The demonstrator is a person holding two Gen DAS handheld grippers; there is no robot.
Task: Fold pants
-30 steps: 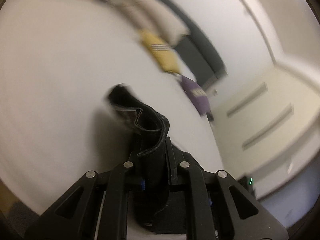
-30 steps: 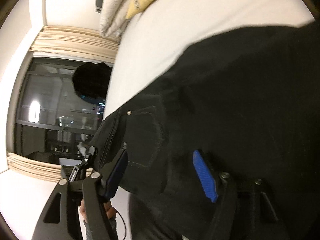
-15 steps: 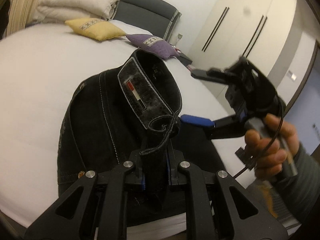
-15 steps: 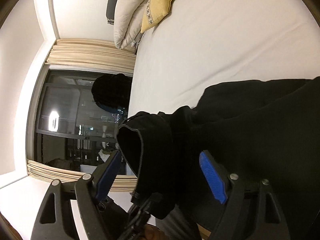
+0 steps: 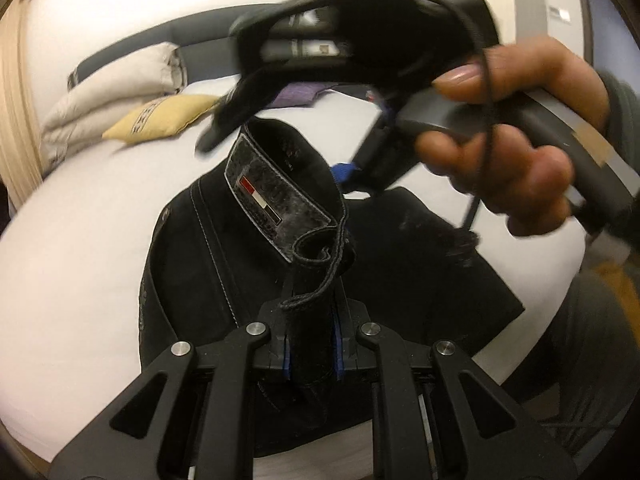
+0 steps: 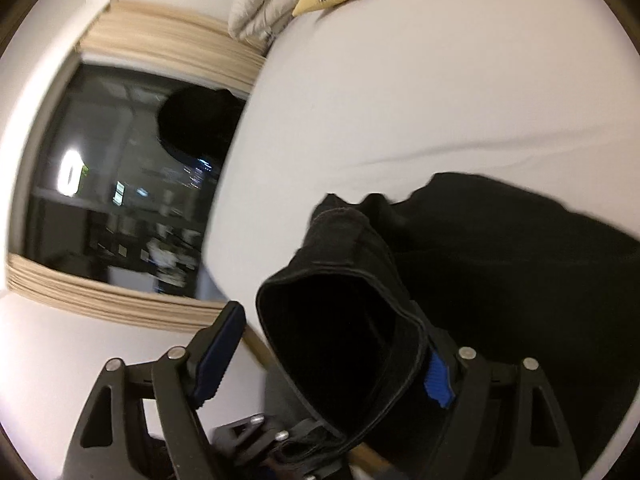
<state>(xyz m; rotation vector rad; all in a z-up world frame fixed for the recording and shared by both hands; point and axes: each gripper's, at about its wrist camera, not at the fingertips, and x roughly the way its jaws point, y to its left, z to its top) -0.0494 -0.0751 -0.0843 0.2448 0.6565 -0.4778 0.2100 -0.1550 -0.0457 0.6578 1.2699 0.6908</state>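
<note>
Left claw (image 5: 311, 354) clamped tight on the waistband of the pants (image 5: 256, 264), label side facing up, cloth bunched between the pads. Right claw (image 6: 328, 354) spread wide, nothing gripped, a loop of waistband sitting in the gap and brushing the right-hand pad. Rest of the pants spilling dark across the white bed (image 6: 420, 92), near its edge. Right hand (image 5: 516, 136) gripping the handle just above the cloth. Best play here, by the look of it: slide the open claw further over that loop before closing, catching both layers rather than a single edge. Then draw the two grips apart to pull the waistband taut. Risk: shallow bite, cloth slipping out on the lift.
</note>
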